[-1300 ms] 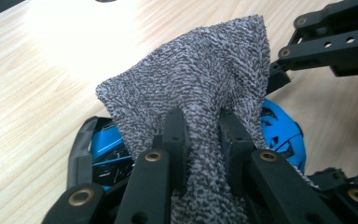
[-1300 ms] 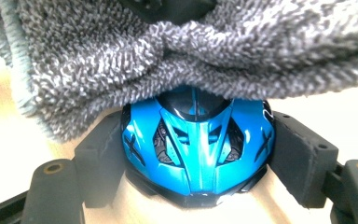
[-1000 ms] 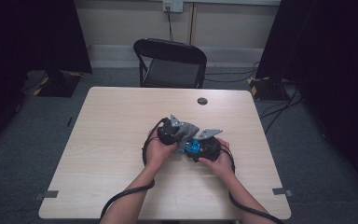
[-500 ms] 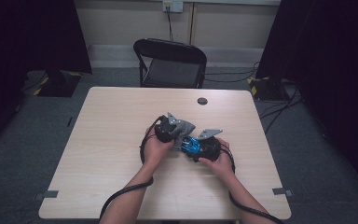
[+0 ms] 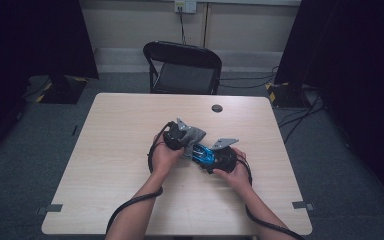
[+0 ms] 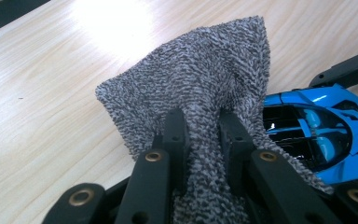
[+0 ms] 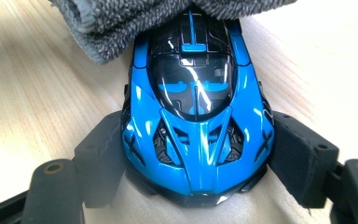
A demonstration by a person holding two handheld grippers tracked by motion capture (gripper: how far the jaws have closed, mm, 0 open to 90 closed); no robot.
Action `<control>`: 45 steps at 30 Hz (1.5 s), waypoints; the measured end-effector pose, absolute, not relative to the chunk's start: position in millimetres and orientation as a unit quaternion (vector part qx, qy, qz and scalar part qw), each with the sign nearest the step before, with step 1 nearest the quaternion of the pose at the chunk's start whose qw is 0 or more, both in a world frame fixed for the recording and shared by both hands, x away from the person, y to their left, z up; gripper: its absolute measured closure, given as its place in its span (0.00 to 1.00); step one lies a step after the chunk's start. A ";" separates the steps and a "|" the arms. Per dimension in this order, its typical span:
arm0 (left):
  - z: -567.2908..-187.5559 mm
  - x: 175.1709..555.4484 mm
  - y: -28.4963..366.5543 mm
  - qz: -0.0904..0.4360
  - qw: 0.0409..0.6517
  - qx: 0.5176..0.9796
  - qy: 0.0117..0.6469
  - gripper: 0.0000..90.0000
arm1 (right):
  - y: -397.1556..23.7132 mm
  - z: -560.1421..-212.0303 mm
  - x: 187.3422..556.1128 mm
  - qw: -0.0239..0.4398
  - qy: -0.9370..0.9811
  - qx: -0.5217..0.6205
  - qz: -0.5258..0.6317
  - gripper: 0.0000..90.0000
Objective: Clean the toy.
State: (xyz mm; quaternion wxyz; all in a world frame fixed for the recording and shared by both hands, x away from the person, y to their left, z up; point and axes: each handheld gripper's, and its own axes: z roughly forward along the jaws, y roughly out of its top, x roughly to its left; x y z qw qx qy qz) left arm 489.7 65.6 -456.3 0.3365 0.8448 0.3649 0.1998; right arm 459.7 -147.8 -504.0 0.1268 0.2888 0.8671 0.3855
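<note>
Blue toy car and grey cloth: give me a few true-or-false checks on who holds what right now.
1. The right hand-held gripper clamps the blue toy car by its sides. True.
2. The left hand-held gripper is open. False: it is shut on the grey cloth.
3. The cloth lies over one end of the car. True.
4. The black chair stands on the table. False: it stands on the floor beyond it.

The toy car (image 7: 198, 116) in the middle of the right gripper view is glossy bright blue with black vents and a dark windscreen. The cloth (image 6: 200, 98) at the centre of the left gripper view is a grey-and-black flecked weave, pinched between black jaws. Behind both lies the table (image 5: 120, 130), pale wood grain.
</note>
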 end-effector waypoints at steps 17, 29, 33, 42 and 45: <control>-456.5 497.7 82.5 0.195 0.342 0.831 0.394 0.85 | -147.8 -504.0 459.7 0.127 0.867 0.289 0.386 0.28; -458.6 503.1 102.4 0.196 0.336 0.821 0.419 0.85 | -147.8 -504.0 459.6 0.127 0.867 0.289 0.385 0.28; -462.7 503.9 110.1 0.194 0.332 0.818 0.429 0.85 | -147.8 -504.0 459.7 0.127 0.867 0.289 0.386 0.28; -462.2 504.3 125.2 0.198 0.328 0.811 0.443 0.85 | -147.8 -504.0 459.6 0.127 0.867 0.289 0.386 0.28; -461.7 504.1 133.0 0.197 0.329 0.805 0.453 0.85 | -147.8 -504.0 459.6 0.127 0.867 0.289 0.386 0.28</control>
